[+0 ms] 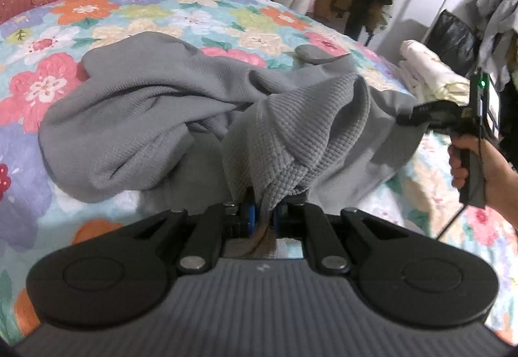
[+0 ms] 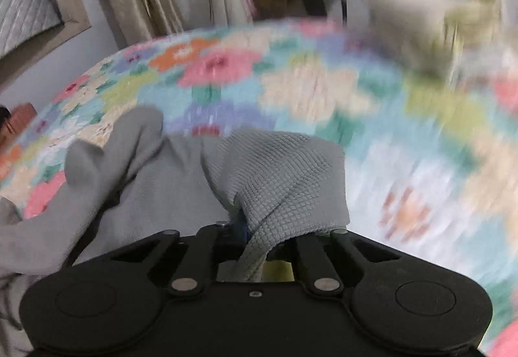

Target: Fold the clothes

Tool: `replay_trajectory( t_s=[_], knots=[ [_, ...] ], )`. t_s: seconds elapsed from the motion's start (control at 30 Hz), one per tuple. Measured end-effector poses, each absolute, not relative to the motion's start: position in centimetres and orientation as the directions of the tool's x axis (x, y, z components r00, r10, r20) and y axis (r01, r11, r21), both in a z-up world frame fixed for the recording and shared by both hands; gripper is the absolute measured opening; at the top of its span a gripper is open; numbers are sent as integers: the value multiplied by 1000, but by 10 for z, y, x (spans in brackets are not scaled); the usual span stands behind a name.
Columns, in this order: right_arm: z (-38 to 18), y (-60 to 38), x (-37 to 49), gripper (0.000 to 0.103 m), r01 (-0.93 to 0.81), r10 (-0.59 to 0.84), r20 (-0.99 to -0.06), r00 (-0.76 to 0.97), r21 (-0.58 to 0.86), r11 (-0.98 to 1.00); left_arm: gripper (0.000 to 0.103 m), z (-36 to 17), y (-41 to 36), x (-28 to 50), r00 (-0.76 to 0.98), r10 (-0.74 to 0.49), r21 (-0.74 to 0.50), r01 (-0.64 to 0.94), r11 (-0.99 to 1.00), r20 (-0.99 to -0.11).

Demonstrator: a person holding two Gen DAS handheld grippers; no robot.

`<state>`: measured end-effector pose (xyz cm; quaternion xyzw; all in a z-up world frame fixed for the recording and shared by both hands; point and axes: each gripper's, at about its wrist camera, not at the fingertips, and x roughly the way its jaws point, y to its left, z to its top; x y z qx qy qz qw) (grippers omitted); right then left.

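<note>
No text, label or number can be read in either view; the markings on the right gripper (image 1: 421, 117) are too blurred.

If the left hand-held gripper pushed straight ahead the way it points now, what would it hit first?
Probably the gray sweater itself: the left hand-held gripper is already clamped on a bunch of it, and more folds lie ahead on the floral bedspread.

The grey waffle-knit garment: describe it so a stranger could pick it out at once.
On the floral quilted bedspread, the grey waffle-knit garment lies rumpled mid-bed, pinched by the left gripper and right gripper. Unlike the cream folded pile beside it, it is plain grey.
</note>
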<state>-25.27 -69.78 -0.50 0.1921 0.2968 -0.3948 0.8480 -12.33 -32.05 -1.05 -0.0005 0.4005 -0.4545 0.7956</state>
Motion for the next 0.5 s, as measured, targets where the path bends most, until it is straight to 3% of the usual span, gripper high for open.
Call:
replay_trajectory(
  t_s=[0.23, 0.33, 0.5],
  knots=[
    [81, -690, -286, 6, 827, -766, -468, 441, -120, 549, 8, 26, -301, -135, 136, -819, -558, 669, 491, -558],
    [85, -693, -293, 6, 819, -869, -407, 282, -369, 439, 8, 30, -302, -144, 33, -839, -617, 662, 426, -544],
    [40, -730, -326, 7, 850, -828, -537, 159, -353, 392, 8, -11, -337, -163, -130, -701, -577, 680, 452, -701]
  ],
)
